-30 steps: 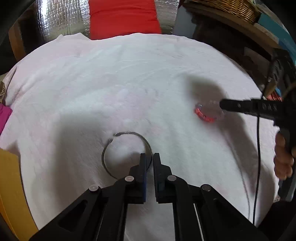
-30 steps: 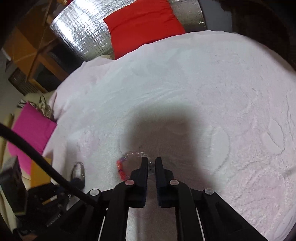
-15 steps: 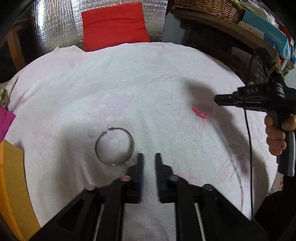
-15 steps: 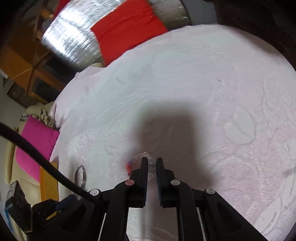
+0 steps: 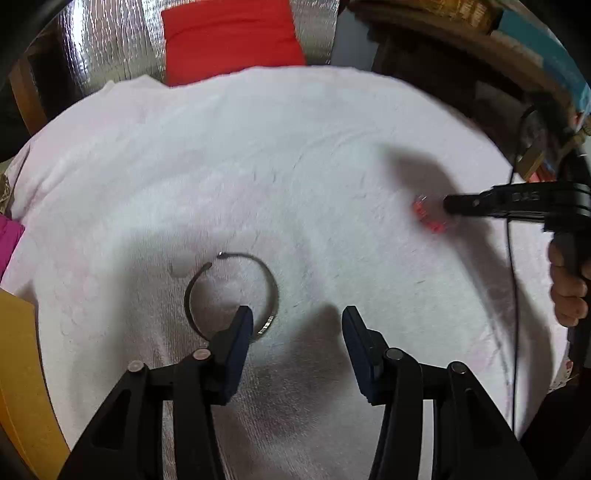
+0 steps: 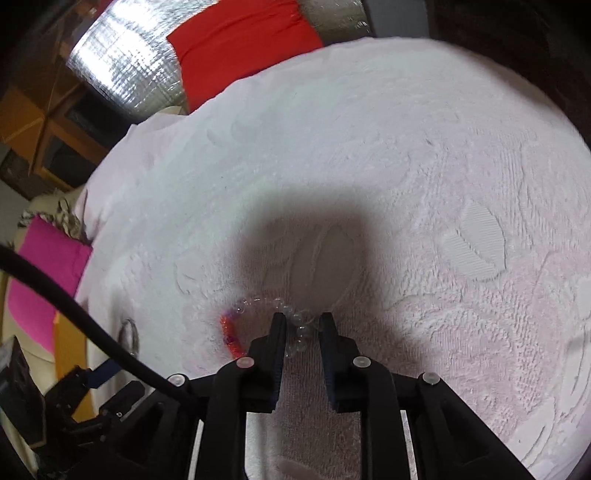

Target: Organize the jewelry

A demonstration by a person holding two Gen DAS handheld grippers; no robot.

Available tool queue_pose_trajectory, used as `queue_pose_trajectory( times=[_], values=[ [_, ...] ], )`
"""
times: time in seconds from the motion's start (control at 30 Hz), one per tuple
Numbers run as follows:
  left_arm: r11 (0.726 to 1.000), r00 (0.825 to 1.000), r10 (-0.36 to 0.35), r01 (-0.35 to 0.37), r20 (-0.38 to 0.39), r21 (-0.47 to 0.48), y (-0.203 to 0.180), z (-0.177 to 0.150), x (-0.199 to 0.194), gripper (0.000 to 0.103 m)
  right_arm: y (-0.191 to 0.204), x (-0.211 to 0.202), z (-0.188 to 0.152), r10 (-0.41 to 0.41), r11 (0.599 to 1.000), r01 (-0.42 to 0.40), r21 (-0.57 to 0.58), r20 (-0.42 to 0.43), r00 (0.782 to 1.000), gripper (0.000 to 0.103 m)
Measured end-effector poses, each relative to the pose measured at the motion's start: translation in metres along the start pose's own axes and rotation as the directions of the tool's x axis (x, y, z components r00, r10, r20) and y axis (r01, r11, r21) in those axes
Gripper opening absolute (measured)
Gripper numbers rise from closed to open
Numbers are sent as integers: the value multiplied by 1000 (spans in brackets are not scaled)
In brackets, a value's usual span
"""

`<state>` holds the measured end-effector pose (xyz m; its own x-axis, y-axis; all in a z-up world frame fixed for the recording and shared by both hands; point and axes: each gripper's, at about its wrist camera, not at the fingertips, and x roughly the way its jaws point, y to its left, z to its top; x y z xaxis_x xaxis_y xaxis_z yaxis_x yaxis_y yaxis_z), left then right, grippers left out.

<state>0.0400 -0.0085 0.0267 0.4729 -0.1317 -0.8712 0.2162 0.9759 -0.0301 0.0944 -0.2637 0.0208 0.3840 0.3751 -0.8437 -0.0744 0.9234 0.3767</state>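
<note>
A thin silver open bangle [image 5: 236,288] lies flat on the white towel [image 5: 295,166]. My left gripper [image 5: 297,321] is open above it; its left finger [image 5: 240,328] overlaps the bangle's near rim. A bead bracelet of clear and red beads [image 6: 266,321] lies on the towel; in the left wrist view it shows as red beads [image 5: 428,218]. My right gripper [image 6: 302,319] is open with the clear beads between its fingertips. It shows from the side in the left wrist view [image 5: 517,203]. The bangle also shows small in the right wrist view [image 6: 129,336].
A red cushion [image 5: 229,37] and silver foil sheet [image 5: 110,40] lie beyond the towel's far edge. A pink cloth [image 6: 44,280] and a yellow surface [image 5: 22,369] lie at the left. A wooden shelf with a basket [image 5: 443,22] stands at the far right.
Both grippers have opened. The left one moved back over the bangle's near rim. The right one came down at the bead bracelet, which lies on the towel.
</note>
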Motion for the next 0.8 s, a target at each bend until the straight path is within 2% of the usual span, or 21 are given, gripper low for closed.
queue_pose_trajectory(
  times=[0.1,0.2,0.3,0.5,0.63,0.8],
  values=[
    [1000,1000,-6,6,-1,-27,6,2,7,36,8,1,-3,-32,998,34,-52,31,999,22],
    [998,1000,-10,11,12,-56,13,4,7,19,19,0,-7,-72,989,79,-123,62,995,11],
    [998,1000,-8,9,19,-64,17,4,7,10,26,-2,-7,-36,989,46,-141,74,997,9],
    [998,999,24,-21,43,-57,10,0,0,4,35,-17,-5,51,988,-32,-151,124,991,9],
    [999,997,1,3,78,-52,5,-11,-19,3,25,-29,-2,135,987,-120,-107,146,980,9],
    [998,993,-26,32,118,-53,-2,-25,-41,3,21,-32,0,170,985,-162,-64,149,974,9]
  ],
)
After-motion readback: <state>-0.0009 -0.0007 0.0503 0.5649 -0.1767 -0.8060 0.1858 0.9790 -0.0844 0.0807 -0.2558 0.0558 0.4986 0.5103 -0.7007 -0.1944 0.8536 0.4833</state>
